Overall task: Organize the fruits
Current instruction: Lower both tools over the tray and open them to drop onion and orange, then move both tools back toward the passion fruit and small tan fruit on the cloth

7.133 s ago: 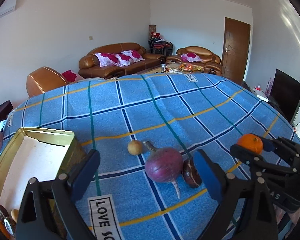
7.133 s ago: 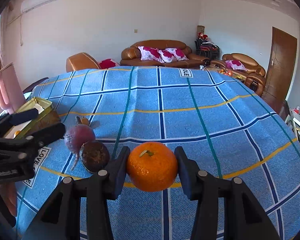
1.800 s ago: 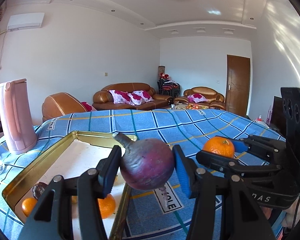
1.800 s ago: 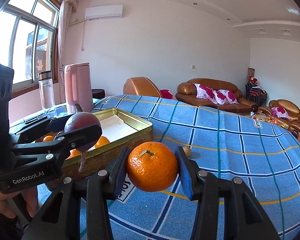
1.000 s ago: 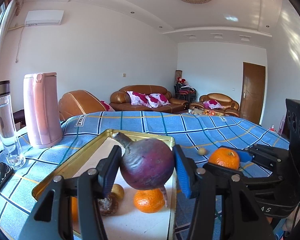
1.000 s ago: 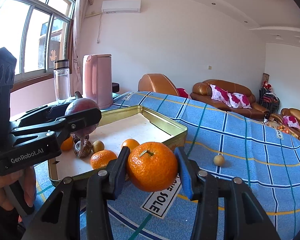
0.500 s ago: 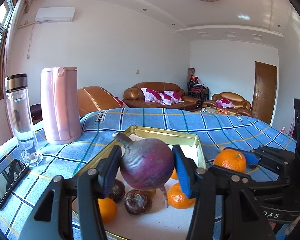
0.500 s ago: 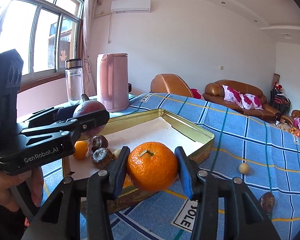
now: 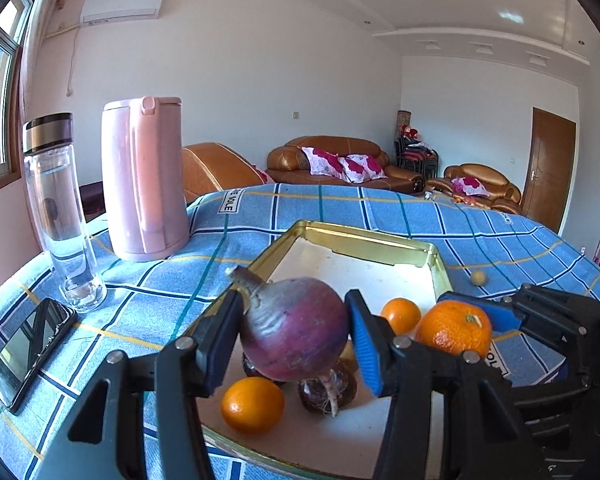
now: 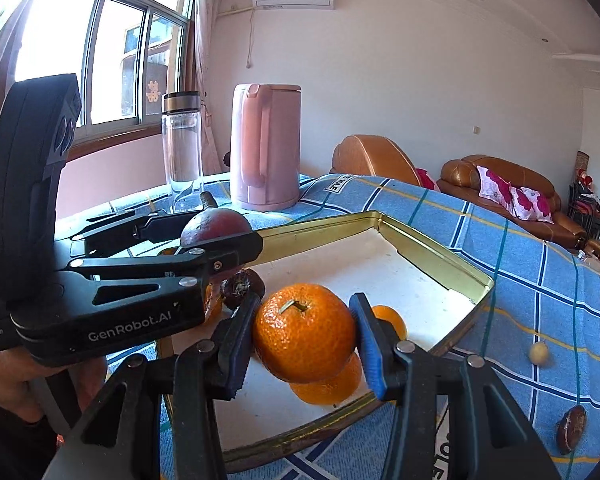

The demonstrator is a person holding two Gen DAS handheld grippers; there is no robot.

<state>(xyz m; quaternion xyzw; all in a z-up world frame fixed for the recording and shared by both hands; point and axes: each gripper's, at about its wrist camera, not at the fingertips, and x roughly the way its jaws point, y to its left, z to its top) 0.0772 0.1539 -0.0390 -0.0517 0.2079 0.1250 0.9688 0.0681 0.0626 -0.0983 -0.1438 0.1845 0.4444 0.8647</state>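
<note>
The left tool is clamping a round, purple-skinned bulb with a stubby stalk and a thin root tail, its blue ribbed pads pressing on both sides, and is holding it above the near end of a shallow gold metal tin with a white floor. The right tool is gripping a dimpled, glossy mandarin between its pads, likewise above the tin's near edge; in the left wrist view this same mandarin is showing to the right of the bulb. Inside the tin, a smooth small orange is lying at the near left, a wrinkled dark brown fruit is sitting just beside it under the bulb, and another orange is resting farther right. The tin is sitting on a tabletop covered in a blue plaid woven cloth. On that cloth, to the right of the tin, a small pale round fruit and a dark brown oval fruit are lying apart from each other. At the far left a matte pink plastic kettle and a clear glass bottle with a metal cap are standing upright, with a glossy black phone lying flat near them.
</note>
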